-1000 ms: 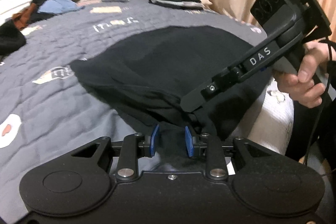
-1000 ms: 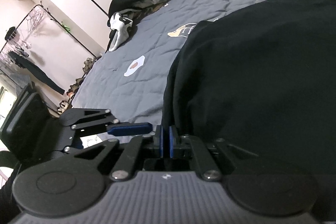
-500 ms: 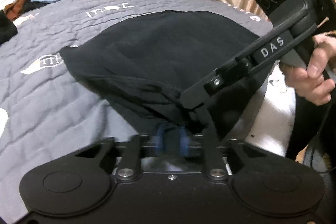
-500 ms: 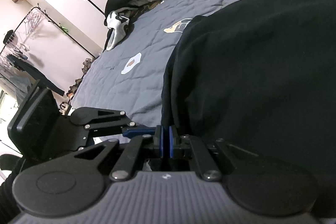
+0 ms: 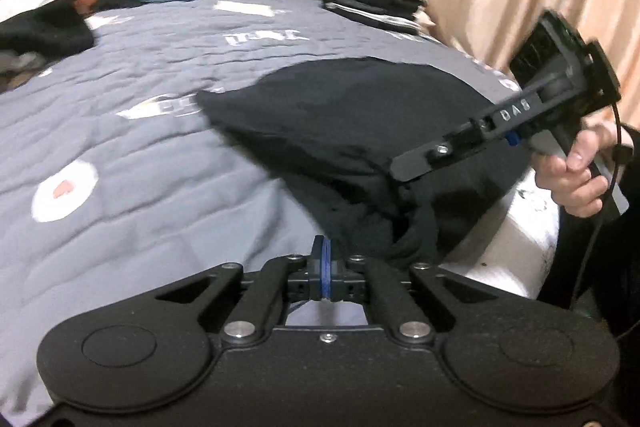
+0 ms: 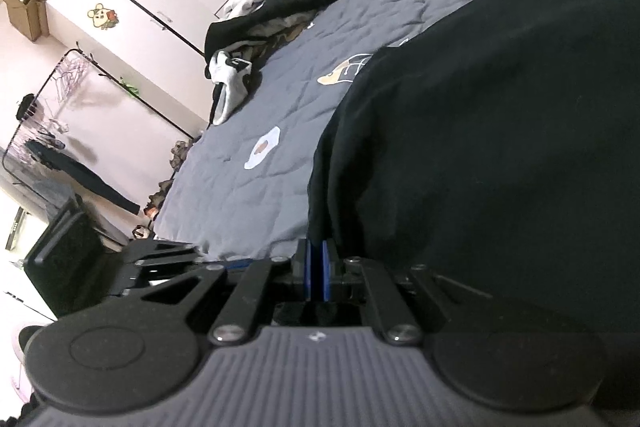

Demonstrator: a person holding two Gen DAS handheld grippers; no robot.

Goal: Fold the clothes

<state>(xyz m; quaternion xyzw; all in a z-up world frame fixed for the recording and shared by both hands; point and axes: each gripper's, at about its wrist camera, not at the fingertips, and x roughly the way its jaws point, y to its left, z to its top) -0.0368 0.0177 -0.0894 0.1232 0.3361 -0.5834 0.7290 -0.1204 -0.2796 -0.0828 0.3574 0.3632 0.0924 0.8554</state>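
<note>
As the black garment (image 5: 360, 115) lies spread across the grey quilt (image 5: 140, 163), running away from both tools, its near hem bunches at their tips. The left gripper (image 5: 325, 259) and right gripper (image 6: 316, 267), side by side and angled downward, are each clamped on that hem.

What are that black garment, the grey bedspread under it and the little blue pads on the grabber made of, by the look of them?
Black garment: soft matte knit, probably cotton jersey; it drapes and bunches with no shine.
Grey bedspread: quilted fabric, matte, with stitched puffy ridges and printed or sewn-on egg motifs.
Blue pads on the right gripper: smooth, likely rubber or soft plastic, though the look leaves that open.
</note>
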